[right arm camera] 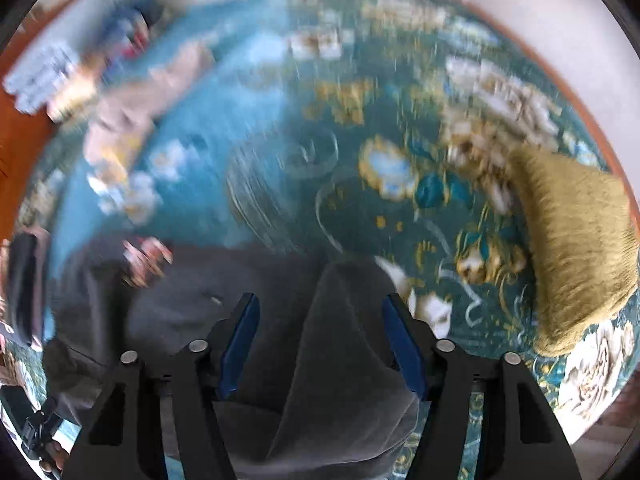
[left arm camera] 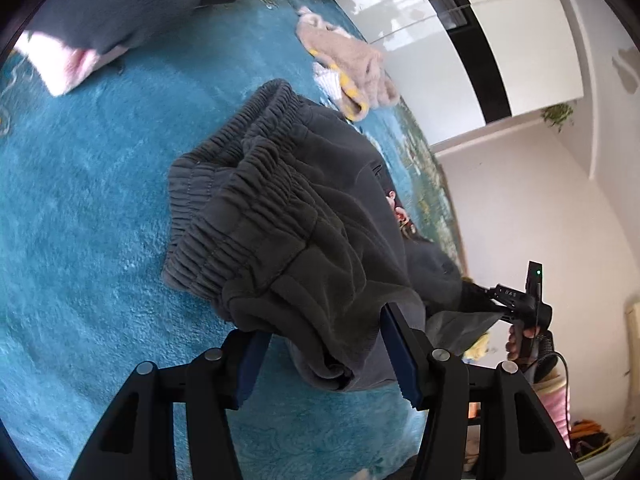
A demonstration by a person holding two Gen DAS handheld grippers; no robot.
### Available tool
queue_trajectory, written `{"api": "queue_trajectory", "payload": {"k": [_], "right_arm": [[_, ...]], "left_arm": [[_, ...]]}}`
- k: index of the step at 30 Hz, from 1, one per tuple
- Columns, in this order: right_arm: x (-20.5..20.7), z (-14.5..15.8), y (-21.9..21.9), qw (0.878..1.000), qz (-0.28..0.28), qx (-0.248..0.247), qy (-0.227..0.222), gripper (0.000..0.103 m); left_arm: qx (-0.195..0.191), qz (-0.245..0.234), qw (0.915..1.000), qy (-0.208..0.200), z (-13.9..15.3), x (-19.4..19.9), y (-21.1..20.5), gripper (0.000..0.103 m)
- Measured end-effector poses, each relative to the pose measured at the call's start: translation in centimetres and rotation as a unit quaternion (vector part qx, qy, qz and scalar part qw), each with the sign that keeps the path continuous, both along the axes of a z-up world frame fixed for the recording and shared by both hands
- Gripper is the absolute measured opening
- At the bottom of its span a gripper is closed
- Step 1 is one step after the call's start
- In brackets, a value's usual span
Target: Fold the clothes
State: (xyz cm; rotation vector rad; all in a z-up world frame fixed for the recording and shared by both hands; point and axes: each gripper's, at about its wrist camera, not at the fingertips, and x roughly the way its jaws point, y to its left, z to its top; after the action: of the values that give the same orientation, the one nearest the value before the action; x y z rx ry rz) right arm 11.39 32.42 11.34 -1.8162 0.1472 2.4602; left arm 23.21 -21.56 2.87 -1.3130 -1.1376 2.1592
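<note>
A dark garment (left arm camera: 132, 4) over something pink (left arm camera: 68, 66) is seen at the rug's (left arm camera: 80, 208) far left edge. The grey trousers (left arm camera: 288, 216) are bunched at mid-rug, waistband toward the left. The left gripper (left arm camera: 324, 364) is spread wide, with trouser fabric lying between its blue pads (left arm camera: 400, 356), unclamped. A beige garment (left arm camera: 348, 64) lies at the far edge. In the blurred right wrist view, the right gripper (right arm camera: 320, 344) is likewise released over the trousers (right arm camera: 248, 320). An olive knit (right arm camera: 576, 248) lies at the rug's (right arm camera: 360, 208) right edge.
</note>
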Motion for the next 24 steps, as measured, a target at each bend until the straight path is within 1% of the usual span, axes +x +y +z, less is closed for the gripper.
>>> {"api": "queue_trajectory", "payload": {"k": [1,2,4,5,6,7,8,9,10,12,13,16,17,18,19,20,22,23,24], "right_arm": [[0.2,-0.4,0.5,1.000,-0.005,-0.001,-0.009,0.030],[0.6,-0.5,1.2,1.000,-0.015,-0.012,-0.006,0.012],[1.3,-0.6,2.5,0.998,-0.032,-0.045,0.005,0.009],[1.7,-0.5,3.2,0.997,-0.039,-0.067,0.014,0.008],[2.2,0.0,3.6,0.995,-0.047,-0.085,0.023,0.008],[2.7,1.1,4.1,0.991,-0.055,-0.110,0.043,0.007],[3.2,2.3,4.6,0.987,-0.061,-0.136,0.063,0.007],[3.7,3.5,5.2,0.981,-0.068,-0.162,0.084,0.007],[4.7,5.0,5.8,0.973,-0.069,-0.185,0.116,0.007],[7.0,8.0,7.2,0.953,-0.070,-0.230,0.183,0.007],[8.1,9.5,7.9,0.941,-0.070,-0.252,0.216,0.007],[12.9,11.8,9.6,0.910,-0.049,-0.281,0.300,0.007],[14.5,11.3,9.9,0.908,-0.046,-0.275,0.314,0.007],[15.9,9.7,10.1,0.907,-0.049,-0.276,0.313,0.007],[17.1,7.5,10.3,0.908,-0.054,-0.285,0.302,0.007],[18.2,4.7,10.5,0.913,-0.064,-0.290,0.282,0.007],[20.1,-0.8,10.9,0.920,-0.087,-0.298,0.240,0.007],[20.9,-3.4,11.2,0.919,-0.103,-0.312,0.217,0.007],[21.7,-6.0,11.4,0.916,-0.118,-0.333,0.192,0.007]], "left_arm": [[-0.003,0.001,1.0000,-0.002,0.0,-0.2,0.1,0.060],[-0.003,0.006,0.9999,-0.009,-0.1,-0.5,0.1,0.059],[-0.016,0.023,0.9990,-0.035,-0.1,-1.2,0.4,0.054],[-0.022,0.031,0.9981,-0.048,-0.1,-1.6,0.5,0.041],[-0.028,0.039,0.9970,-0.061,0.0,-2.0,0.7,0.032],[-0.034,0.048,0.9957,-0.072,0.0,-2.3,0.8,0.027],[-0.031,0.055,0.9959,-0.065,0.9,-2.6,0.9,0.020],[-0.028,0.063,0.9965,-0.049,2.2,-2.7,0.7,0.018],[-0.025,0.071,0.9967,-0.031,3.6,-2.7,0.5,0.017],[-0.020,0.092,0.9951,0.028,7.5,-2.1,-0.7,0.015],[-0.035,0.093,0.9944,0.037,8.0,-1.6,-0.9,0.015],[-0.078,0.095,0.9905,0.062,9.2,0.2,-1.4,0.015],[-0.092,0.095,0.9887,0.070,9.6,0.7,-1.6,0.015],[-0.107,0.096,0.9866,0.078,10.0,1.3,-1.8,0.015],[-0.121,0.096,0.9842,0.087,10.5,1.9,-1.9,0.015],[-0.134,0.097,0.9820,0.092,10.7,2.4,-2.1,0.015],[-0.127,0.101,0.9860,0.039,6.7,2.8,-2.9,0.015],[-0.124,0.106,0.9866,0.004,4.4,3.5,-3.5,0.015],[-0.116,0.107,0.9875,-0.006,3.5,4.0,-3.9,0.015]]}}
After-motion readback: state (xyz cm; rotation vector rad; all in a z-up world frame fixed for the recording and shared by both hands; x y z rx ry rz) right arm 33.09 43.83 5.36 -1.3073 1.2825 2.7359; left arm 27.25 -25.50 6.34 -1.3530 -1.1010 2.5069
